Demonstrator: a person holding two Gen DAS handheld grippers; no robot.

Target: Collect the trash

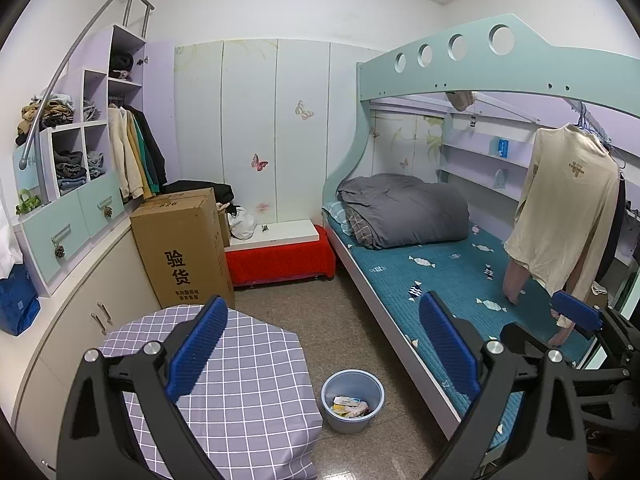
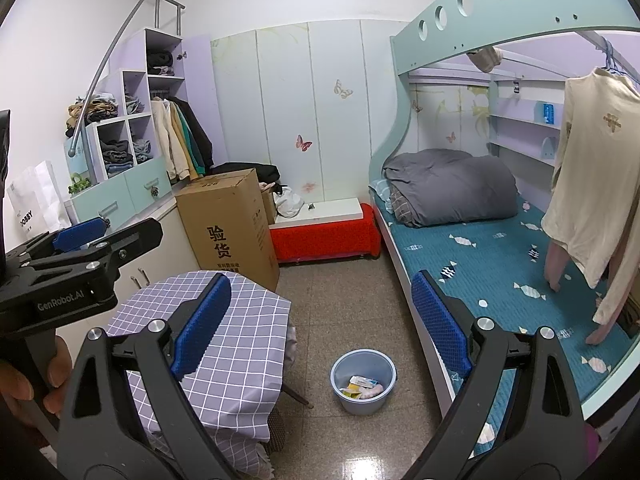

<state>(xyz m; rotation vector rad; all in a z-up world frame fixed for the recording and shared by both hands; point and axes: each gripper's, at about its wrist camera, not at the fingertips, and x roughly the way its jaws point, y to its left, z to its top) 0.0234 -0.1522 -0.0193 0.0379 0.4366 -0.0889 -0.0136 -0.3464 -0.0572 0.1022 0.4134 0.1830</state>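
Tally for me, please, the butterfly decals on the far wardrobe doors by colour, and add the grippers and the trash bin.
Pink butterfly decal: 1
Pale beige butterfly decal: 1
Grippers, both open and holding nothing: 2, left gripper and right gripper
Blue trash bin with wrappers inside: 1
Total: 5

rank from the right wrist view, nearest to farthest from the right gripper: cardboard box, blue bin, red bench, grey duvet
Measured from the right gripper:
1. Blue bin, on the floor just below and ahead.
2. Cardboard box, ahead on the left, behind the checked table.
3. Red bench, against the far wall.
Grey duvet, at the bed's far end on the right, is too close to the bench to rank.
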